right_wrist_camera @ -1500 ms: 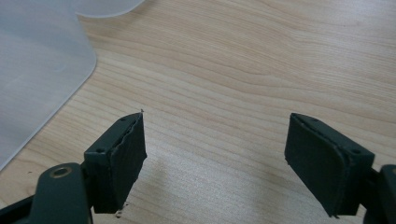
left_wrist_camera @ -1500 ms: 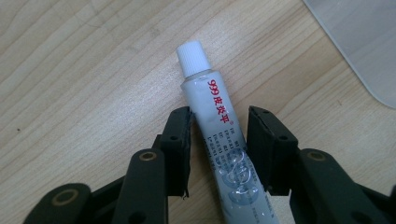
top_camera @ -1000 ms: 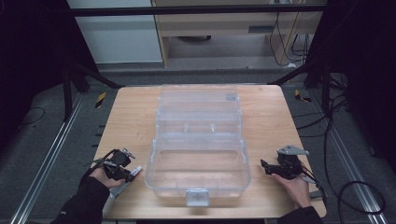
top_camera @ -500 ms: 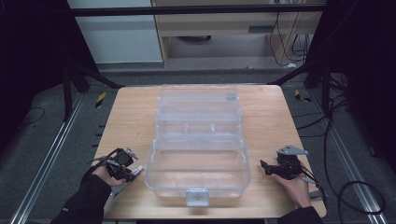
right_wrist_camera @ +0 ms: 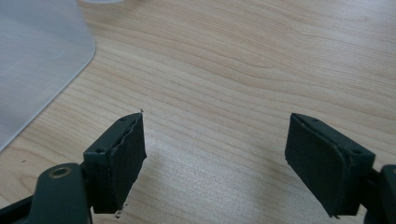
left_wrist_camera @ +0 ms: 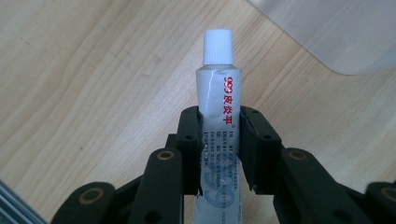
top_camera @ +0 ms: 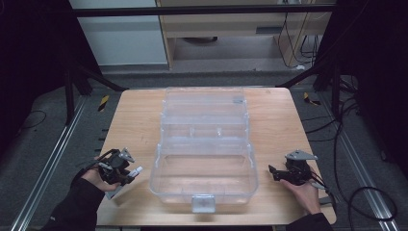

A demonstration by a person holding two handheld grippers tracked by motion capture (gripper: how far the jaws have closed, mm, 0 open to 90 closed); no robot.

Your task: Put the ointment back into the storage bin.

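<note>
White-capped ointment tube (left_wrist_camera: 219, 116) with red lettering, clamped in the left gripper (left_wrist_camera: 219, 140).

A pale wooden tabletop (top_camera: 134, 120) fills the middle of the frame, standing on a grey floor (top_camera: 43, 144). A clear plastic box (top_camera: 204, 173) with its lid open rests on it, centred, its front latch near the lower edge.

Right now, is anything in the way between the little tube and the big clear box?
Nothing visible. The left gripper holds the tube by the clear box, with bare table between them. The box stands open, so only its near wall has to be cleared.
</note>
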